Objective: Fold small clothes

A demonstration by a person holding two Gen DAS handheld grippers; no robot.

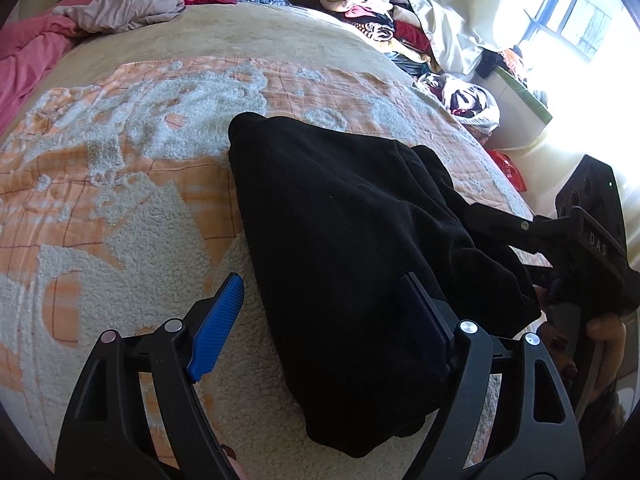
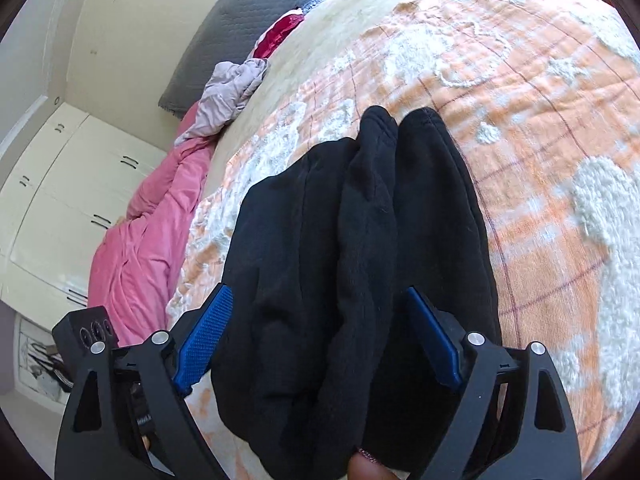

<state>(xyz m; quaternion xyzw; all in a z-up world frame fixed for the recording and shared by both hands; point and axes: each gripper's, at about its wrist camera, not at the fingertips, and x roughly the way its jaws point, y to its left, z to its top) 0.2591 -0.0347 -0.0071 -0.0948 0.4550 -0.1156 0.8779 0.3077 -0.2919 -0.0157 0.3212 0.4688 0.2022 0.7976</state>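
Through the left wrist camera we saw the black garment (image 1: 352,248) lying on the orange-and-white fleece blanket (image 1: 120,152) that covered the bed, bunched into a thick folded heap. Our left gripper (image 1: 324,320) stood with its jaws spread wide and nothing pinched between them — one blue pad hung over bare blanket beside the cloth's left edge, the other lay over the dark fabric itself. At the garment's right edge we could make out our right gripper (image 1: 520,236), its fingers reaching into the cloth. Beyond, a pile of mixed clothes (image 1: 372,8) sat at the far corner of the bed.

Through the right wrist camera the black garment (image 2: 360,260) ran lengthwise straight ahead of our right gripper (image 2: 320,328), its near end passing between the two blue pads. The jaws here were also parted, and neither pad visibly pressed the fabric. The cloth looked soft and matte — doubled into long rolls with two rounded ends pointing away from us. A pink quilt (image 2: 148,240) lay along the bed's left side.
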